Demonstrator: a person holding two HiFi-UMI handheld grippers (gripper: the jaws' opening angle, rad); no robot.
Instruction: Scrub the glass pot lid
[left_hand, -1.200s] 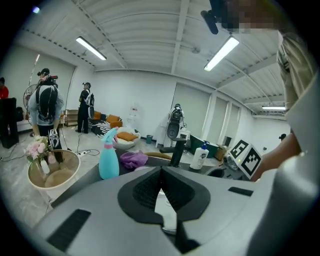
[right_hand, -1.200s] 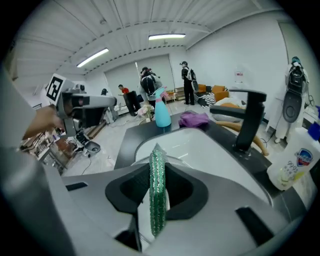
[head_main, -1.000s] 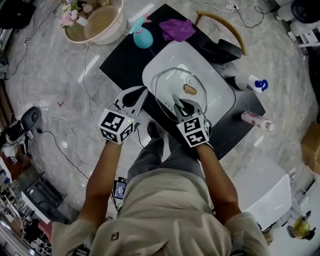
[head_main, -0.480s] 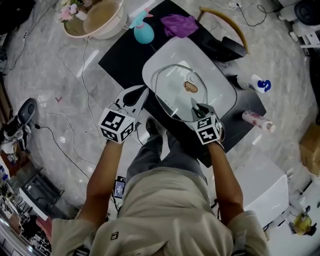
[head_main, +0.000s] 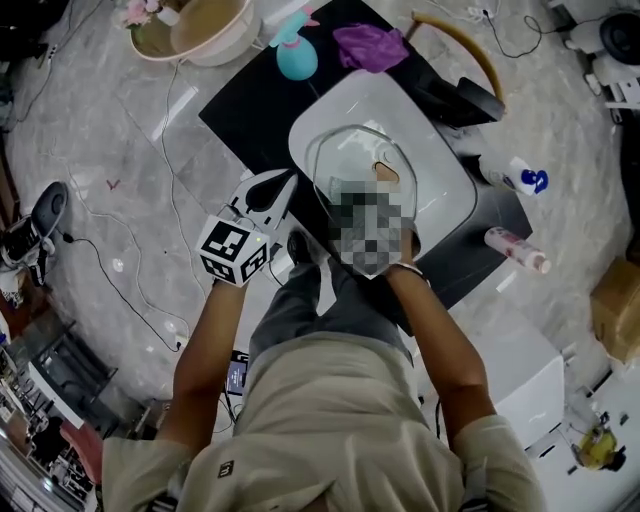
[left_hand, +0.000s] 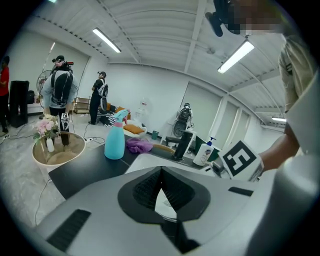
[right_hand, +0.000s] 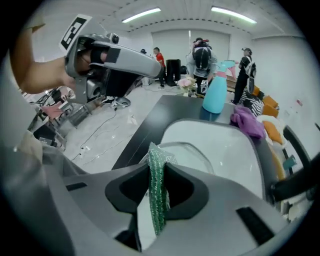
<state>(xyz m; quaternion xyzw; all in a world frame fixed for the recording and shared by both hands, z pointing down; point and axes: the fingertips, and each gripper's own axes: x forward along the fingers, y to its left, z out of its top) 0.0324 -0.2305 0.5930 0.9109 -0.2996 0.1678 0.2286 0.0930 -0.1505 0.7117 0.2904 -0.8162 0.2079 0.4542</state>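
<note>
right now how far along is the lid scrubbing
Done: the right gripper is shut on the green scouring pad, and the glass lid lies in the white basin. In hand: pad held over the lid; contact unclear. Left: probably the scrubbing itself; the left gripper is shut, empty, off to the side.

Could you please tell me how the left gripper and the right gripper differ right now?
The left gripper is shut on nothing; the right gripper is shut on a green scrubber. The left gripper sits beside the sink, while the right gripper points at the glass lid in it. Both have jaws together.
</note>
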